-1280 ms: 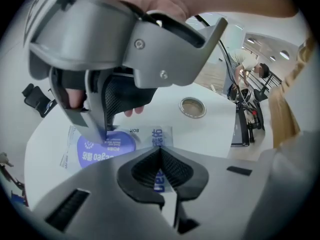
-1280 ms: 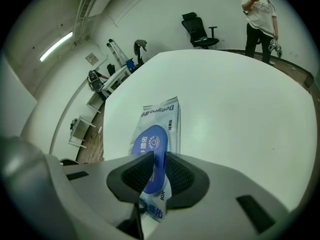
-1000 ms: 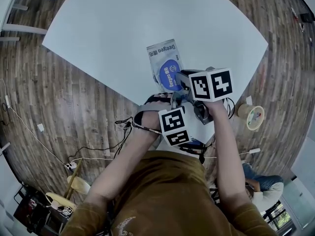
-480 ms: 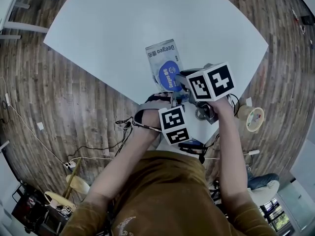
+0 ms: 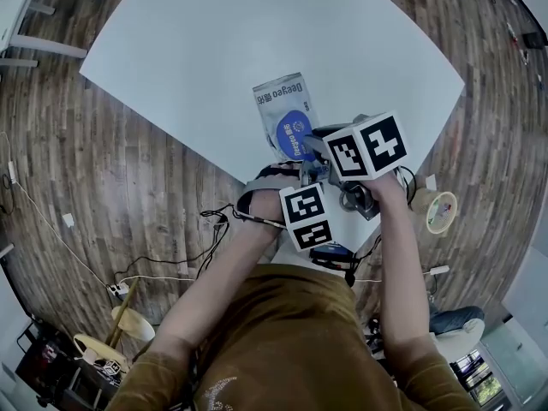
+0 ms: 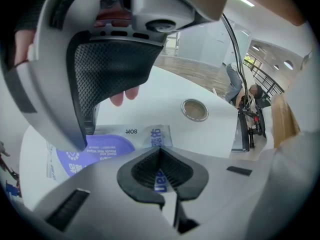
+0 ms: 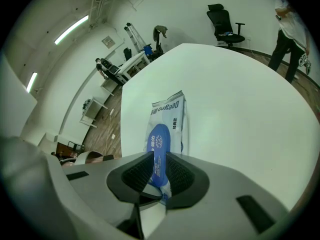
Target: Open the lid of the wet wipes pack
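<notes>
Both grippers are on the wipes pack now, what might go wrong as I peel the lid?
The right gripper pinches only the near end of the blue lid, so it may slip free when pulled.
The left gripper clamps just the edge of the wet wipes pack; the soft pack might lift with the lid instead of peeling.
The pack lies near the table edge and could be dragged off.

White table (image 5: 214,50) upper centre, wood-plank floor (image 5: 111,178) around. Right gripper view: office chair (image 7: 225,18) upper right, strip light (image 7: 71,29) upper left.
</notes>
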A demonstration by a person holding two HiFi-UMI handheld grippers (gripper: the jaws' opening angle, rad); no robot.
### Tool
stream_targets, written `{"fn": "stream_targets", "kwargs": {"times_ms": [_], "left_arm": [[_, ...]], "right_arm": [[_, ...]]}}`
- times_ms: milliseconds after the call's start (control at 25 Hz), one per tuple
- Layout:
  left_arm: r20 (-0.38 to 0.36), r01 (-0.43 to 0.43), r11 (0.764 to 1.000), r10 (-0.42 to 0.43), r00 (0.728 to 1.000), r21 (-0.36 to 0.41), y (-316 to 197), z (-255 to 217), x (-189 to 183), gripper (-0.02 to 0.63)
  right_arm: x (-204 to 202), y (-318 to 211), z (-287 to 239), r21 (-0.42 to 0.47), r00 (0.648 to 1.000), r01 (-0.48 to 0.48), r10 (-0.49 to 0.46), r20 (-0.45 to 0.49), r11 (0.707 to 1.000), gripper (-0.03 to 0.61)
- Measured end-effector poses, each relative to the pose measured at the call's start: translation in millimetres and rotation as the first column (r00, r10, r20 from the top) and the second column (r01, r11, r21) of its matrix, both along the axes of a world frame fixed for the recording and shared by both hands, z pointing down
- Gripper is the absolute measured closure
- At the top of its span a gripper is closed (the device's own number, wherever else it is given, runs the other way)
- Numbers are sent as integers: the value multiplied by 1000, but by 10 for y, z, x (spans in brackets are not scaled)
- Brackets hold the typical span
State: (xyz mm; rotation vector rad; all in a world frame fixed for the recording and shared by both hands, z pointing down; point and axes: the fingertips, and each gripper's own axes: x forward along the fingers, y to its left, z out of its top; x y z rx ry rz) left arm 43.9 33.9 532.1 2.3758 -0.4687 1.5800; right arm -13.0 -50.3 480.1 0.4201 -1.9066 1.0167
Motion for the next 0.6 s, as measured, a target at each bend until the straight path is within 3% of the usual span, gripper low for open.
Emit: {"fn": "stream_targets", "kwargs": {"times_ms": [480,600], "left_arm": [[-3,5,1000,-5,1000,16,7,9,30,607],[-17,21,1000,-21,1000,19,-5,5,26,609]], "right_arm": [[-89,87,-38,-60,996,21,-16,87,998,500],[-125,112,-43,-122,990,46,-29,142,991,500]]}}
